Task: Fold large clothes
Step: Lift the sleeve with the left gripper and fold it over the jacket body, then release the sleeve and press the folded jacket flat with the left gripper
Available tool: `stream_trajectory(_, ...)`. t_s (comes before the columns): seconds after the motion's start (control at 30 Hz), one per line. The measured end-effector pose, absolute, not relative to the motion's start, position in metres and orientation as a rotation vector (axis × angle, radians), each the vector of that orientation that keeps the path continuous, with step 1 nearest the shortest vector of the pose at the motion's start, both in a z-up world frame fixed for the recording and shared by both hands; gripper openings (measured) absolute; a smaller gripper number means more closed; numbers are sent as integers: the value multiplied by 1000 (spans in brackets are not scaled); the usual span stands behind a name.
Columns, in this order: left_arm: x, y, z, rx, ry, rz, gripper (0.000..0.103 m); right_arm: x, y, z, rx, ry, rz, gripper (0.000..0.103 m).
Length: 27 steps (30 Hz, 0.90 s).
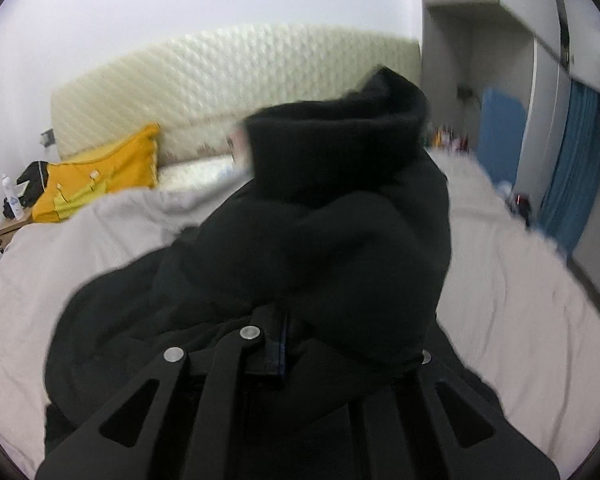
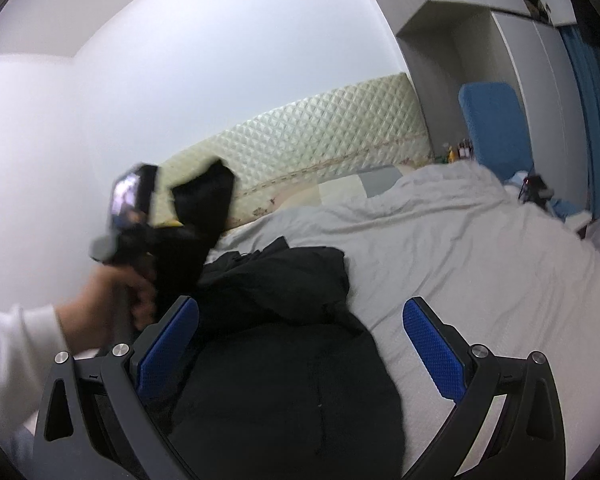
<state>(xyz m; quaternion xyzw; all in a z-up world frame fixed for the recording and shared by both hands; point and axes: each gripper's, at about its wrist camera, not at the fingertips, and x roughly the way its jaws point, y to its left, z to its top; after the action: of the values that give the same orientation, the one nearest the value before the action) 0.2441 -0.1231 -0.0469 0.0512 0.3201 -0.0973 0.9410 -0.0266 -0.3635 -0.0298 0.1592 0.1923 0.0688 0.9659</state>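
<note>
The black garment [image 2: 284,344] is lying in a heap on the bed [image 2: 480,264], over the pale grey cover, at the 6 o'clock part of the right wrist view. The left gripper [image 1: 284,344] is holding one part of it up: the dark cloth is bunching over its jaws and is hiding most of them, so they are closing on the fabric. In the right wrist view this lifted part is standing at 9 o'clock, in front of the quilted headboard [image 2: 324,140]. The right gripper [image 2: 300,344] is hanging above the heap with its jaws wide apart, blue pads [image 2: 432,352] showing, holding nothing. A yellow pillow [image 1: 100,176] is lying at 9 o'clock in the left wrist view.
</note>
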Motion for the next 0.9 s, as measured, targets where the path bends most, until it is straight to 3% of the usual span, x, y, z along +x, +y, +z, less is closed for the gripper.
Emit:
stream_trajectory(0.43,263,-152,-105,202,796,-202,14,-17,-370,-43,341,411,135,103)
stream_trajectory(0.53,259,-149,-103,173,836,-244,26,-15,-372,-47,360,428,136,103)
stream_trajectory(0.63,250,-150,-103,201,850,-265,59,-14,-375,-47,383,433,138,103)
stream_trajectory(0.67,245,-149,-100,201,837,-265,77,-15,-374,-46,382,429,136,103)
stream_trajectory(0.7,240,-148,-97,195,822,-270,82,-16,-374,-45,378,427,134,103)
stream_trajectory(0.9,200,-124,-66,154,722,-316,83,-13,-365,-48,360,439,129,103)
